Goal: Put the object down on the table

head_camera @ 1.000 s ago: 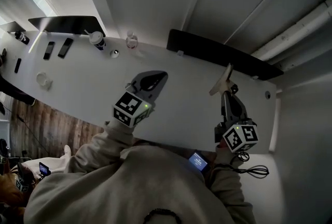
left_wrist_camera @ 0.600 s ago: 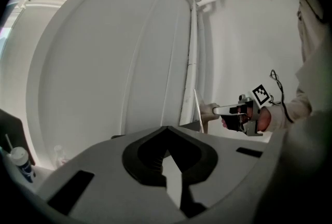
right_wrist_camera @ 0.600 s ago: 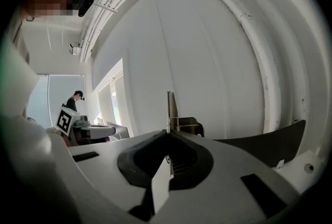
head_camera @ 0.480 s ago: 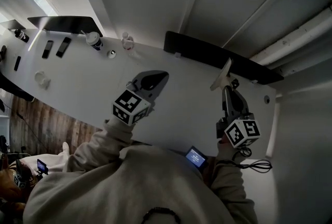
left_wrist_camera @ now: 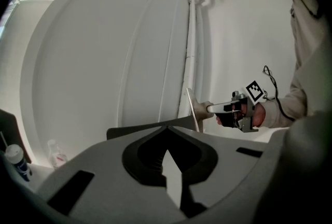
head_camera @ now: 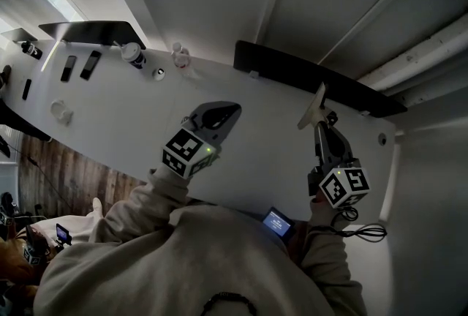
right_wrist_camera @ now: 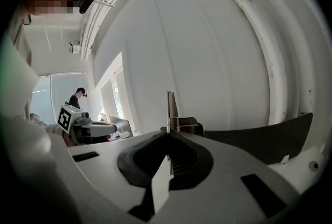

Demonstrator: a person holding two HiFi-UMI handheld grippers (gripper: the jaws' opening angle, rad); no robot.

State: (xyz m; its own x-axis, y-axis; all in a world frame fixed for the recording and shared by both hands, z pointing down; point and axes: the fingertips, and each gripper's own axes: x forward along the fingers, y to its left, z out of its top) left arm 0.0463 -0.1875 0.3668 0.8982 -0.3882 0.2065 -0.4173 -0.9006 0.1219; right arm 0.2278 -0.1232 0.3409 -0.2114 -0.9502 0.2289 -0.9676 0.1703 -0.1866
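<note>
A person in a pale sweatshirt is standing at a long white table [head_camera: 110,124], holding a two-jaw gripper in each hand.

The right gripper [head_camera: 320,126] is reaching over the table's right end, toward its far edge. Its jaws are pressing together on a thin, flat, pale plate [head_camera: 313,107]. The plate is sticking out past the jaw tips, close to the dark panel [head_camera: 292,72] that is running along the table's far edge. In the right gripper view, the plate [right_wrist_camera: 169,108] is showing edge-on and upright above the closed jaw tips of the right gripper [right_wrist_camera: 167,134], with a small metal spring part just beside it. Whether the plate is touching the table, no view is showing.

The left gripper [head_camera: 223,111] is hovering over the middle of the table, well apart from the plate. In the left gripper view, its jaws [left_wrist_camera: 167,127] are meeting at the tips and holding nothing.

A lidded cup [head_camera: 134,55] and a small clear bottle [head_camera: 179,55] are standing near the table's far edge, toward its left end.
</note>
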